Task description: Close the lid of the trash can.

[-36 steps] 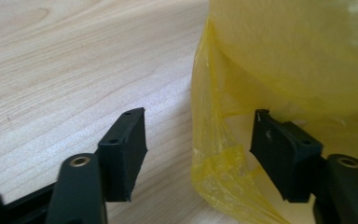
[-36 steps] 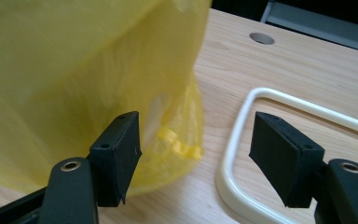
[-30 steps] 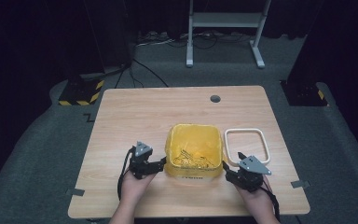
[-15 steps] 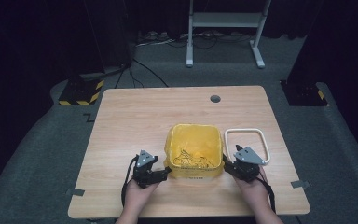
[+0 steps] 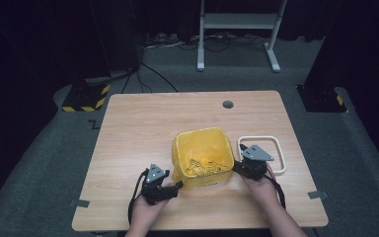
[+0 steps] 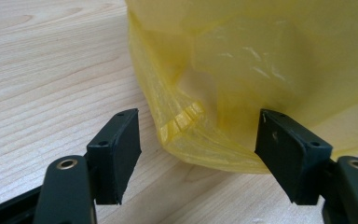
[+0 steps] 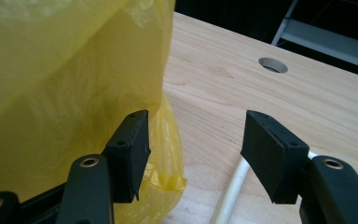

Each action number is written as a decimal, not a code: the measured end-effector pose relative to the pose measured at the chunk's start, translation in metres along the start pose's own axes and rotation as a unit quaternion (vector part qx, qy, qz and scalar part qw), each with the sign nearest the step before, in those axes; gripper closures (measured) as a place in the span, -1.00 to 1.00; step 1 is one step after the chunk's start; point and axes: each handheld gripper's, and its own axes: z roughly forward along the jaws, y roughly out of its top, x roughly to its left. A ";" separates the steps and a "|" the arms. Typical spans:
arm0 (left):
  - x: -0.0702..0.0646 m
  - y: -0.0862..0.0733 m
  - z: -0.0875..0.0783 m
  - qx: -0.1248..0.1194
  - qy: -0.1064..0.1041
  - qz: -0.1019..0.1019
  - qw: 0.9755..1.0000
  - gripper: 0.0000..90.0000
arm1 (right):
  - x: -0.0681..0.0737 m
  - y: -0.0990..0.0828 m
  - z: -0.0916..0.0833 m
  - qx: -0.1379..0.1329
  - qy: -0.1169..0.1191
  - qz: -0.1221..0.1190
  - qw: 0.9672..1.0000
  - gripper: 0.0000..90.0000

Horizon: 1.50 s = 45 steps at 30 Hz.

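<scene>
Two grippers flank a yellow bag-lined bin (image 5: 201, 157) that stands near the front edge of the wooden table (image 5: 143, 128). Nearest, at the bin's front left corner, the left gripper (image 5: 177, 185) has its jaws apart with a folded corner of the yellow bag (image 6: 182, 122) lying between them; the pads do not press on it, though the jaws have just been closing. At the bin's right side the right gripper (image 5: 236, 167) is also unclenched and has just been closing, one pad (image 7: 131, 150) just beside the bag's plastic (image 7: 74, 84), the other over bare wood. Just right of the bin lies a white frame (image 5: 262, 154). Beyond the bin, a round hole (image 5: 228, 104) sits near the table's far edge.
</scene>
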 end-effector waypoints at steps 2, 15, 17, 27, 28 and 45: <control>-0.002 -0.001 0.000 0.003 -0.001 0.005 1.000 -0.28 | -0.002 0.001 0.004 0.001 0.000 0.001 1.000 -0.08; -0.015 0.001 0.003 0.012 -0.010 0.025 1.000 -0.38 | -0.012 0.001 0.001 0.017 -0.038 -0.001 0.999 -0.12; -0.011 0.003 -0.003 0.005 -0.003 0.027 1.000 -0.41 | -0.020 -0.004 -0.009 0.024 -0.056 0.015 0.998 -0.13; 0.027 -0.005 -0.033 -0.017 0.048 0.027 0.998 -0.50 | -0.065 -0.037 -0.034 0.075 -0.112 0.071 0.988 -0.13; 0.031 -0.007 -0.033 -0.012 0.057 0.025 0.998 -0.50 | -0.070 -0.039 -0.036 0.080 -0.122 0.074 0.987 -0.08; 0.069 -0.032 -0.028 0.051 0.167 0.032 0.984 -0.58 | -0.119 -0.070 -0.032 0.155 -0.164 0.140 0.964 0.47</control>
